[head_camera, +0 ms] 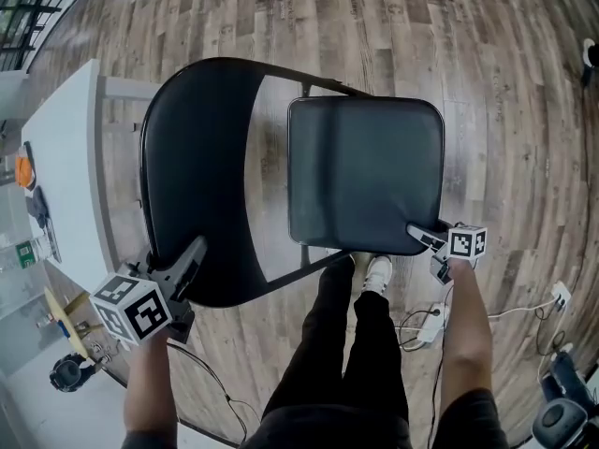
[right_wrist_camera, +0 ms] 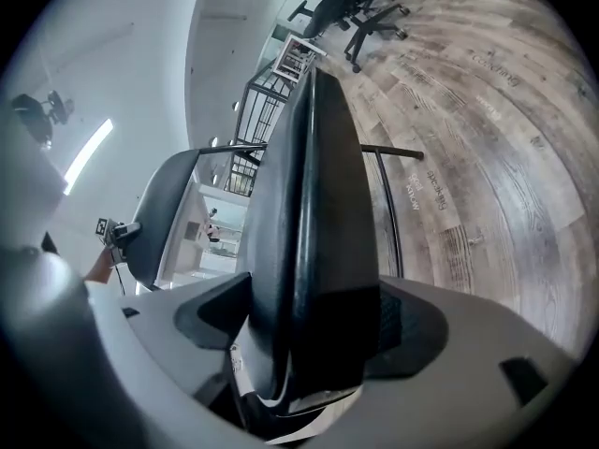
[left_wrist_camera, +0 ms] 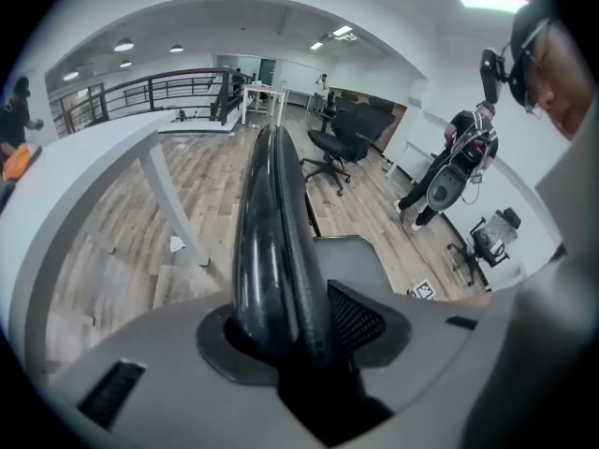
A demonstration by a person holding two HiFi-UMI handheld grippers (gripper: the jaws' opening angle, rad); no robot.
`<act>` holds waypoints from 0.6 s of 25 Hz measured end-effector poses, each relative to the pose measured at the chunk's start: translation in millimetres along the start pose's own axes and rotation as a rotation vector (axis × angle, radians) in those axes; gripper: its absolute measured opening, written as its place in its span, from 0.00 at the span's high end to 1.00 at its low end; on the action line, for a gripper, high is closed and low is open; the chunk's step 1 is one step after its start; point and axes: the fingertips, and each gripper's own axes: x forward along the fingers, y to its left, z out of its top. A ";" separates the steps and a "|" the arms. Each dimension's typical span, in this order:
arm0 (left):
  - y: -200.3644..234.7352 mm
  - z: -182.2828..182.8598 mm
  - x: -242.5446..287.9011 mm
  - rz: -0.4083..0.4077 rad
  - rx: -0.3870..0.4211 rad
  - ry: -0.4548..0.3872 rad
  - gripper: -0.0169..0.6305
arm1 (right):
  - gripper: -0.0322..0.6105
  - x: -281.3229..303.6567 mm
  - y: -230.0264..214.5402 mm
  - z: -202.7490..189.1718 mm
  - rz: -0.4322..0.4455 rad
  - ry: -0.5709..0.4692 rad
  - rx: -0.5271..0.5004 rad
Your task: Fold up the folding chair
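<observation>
A black folding chair stands unfolded on the wood floor. Its curved backrest (head_camera: 197,157) is on the left and its padded seat (head_camera: 365,171) on the right. My left gripper (head_camera: 187,260) sits on the near rim of the backrest. In the left gripper view the backrest (left_wrist_camera: 271,232) fills the gap between the jaws of the left gripper (left_wrist_camera: 281,330), and both pads press on it. My right gripper (head_camera: 421,235) straddles the seat's near right corner. The seat (right_wrist_camera: 309,204) lies edge-on between the wide-spread jaws of the right gripper (right_wrist_camera: 314,335).
A white table (head_camera: 70,157) with small items stands just left of the chair. The person's legs and a white shoe (head_camera: 377,272) are behind the seat. A power strip (head_camera: 430,325) and cables lie on the floor at lower right. Office chairs (left_wrist_camera: 342,138) stand farther off.
</observation>
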 end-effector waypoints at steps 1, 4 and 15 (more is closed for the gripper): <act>-0.9 -0.3 0.6 -0.011 -0.009 -0.001 0.72 | 0.40 0.2 -0.7 1.2 -0.002 -0.005 -0.004; -0.9 -0.1 0.0 -0.014 -0.007 -0.003 0.74 | 0.40 1.3 -7.0 -1.5 -0.020 0.000 0.000; -21.4 13.2 -17.9 -0.046 -0.027 -0.018 0.81 | 0.41 -11.7 22.3 -0.4 -0.046 -0.014 0.085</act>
